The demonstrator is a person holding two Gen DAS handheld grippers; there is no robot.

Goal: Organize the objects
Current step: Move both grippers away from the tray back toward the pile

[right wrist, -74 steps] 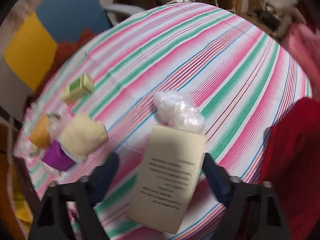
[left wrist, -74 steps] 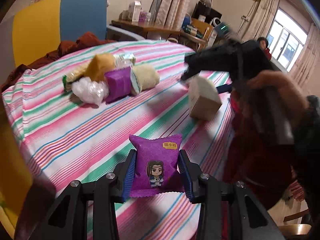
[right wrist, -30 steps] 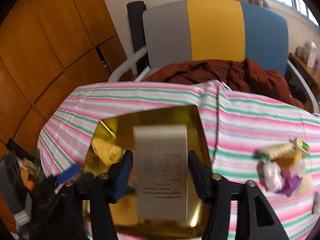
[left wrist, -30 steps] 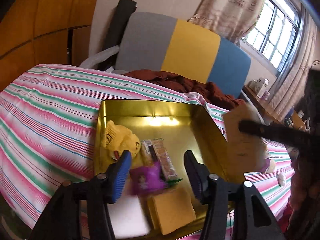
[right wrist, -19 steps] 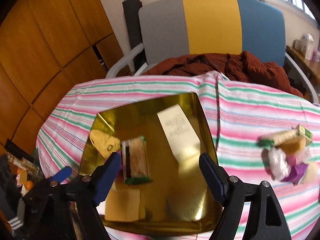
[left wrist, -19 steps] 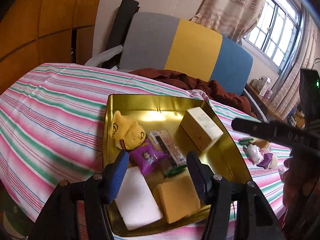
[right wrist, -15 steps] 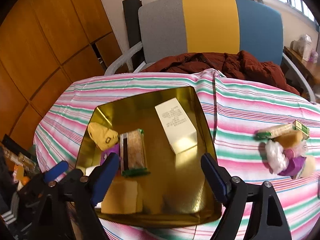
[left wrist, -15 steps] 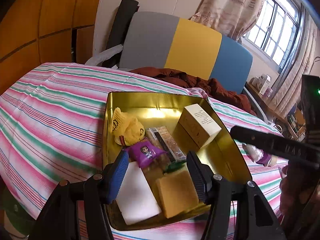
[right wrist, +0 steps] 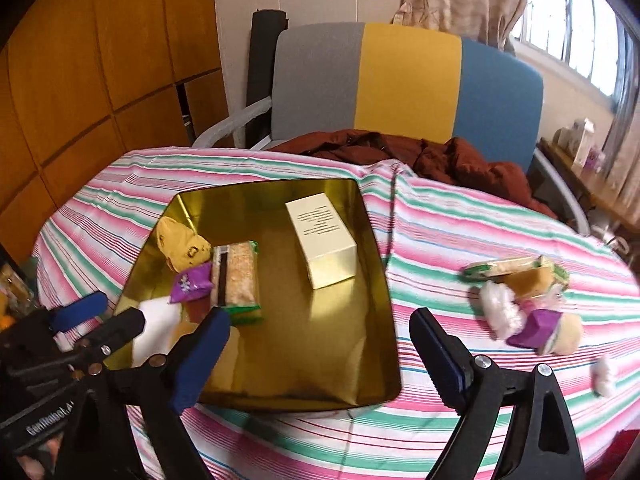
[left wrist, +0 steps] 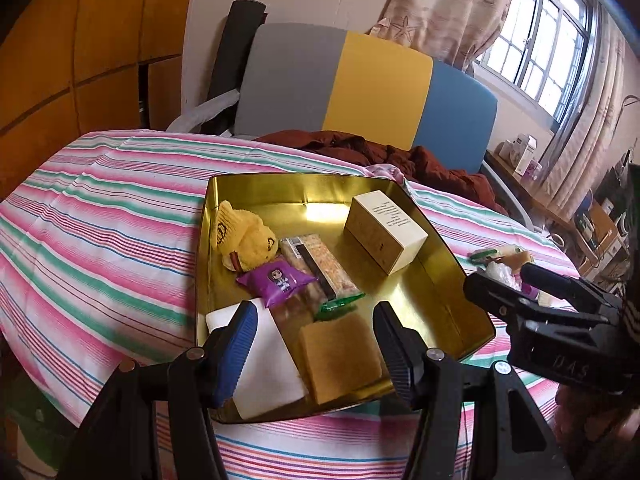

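1. A tabletop (right wrist: 460, 216) draped in pink, green and white stripes fills both wrist views, a grey, yellow and blue chair (right wrist: 404, 80) behind it.
2. A gold tin tray (right wrist: 372, 240) sits on the cloth.
3. Inside the tray: a cream carton (right wrist: 320, 240) toward the far side, a white pad (left wrist: 268, 364), a tan sponge-like block (left wrist: 340, 356), a wrapped cereal bar (left wrist: 316, 264), a yellow plush toy (left wrist: 244, 240) and a purple snack packet (left wrist: 276, 280).
4. A heap of loose items (right wrist: 524, 300) lies on the cloth, well apart from the tray.
5. The left gripper (left wrist: 314, 340) and right gripper (right wrist: 320, 356) hover over the tray's near edge — fingers spread wide, empty.
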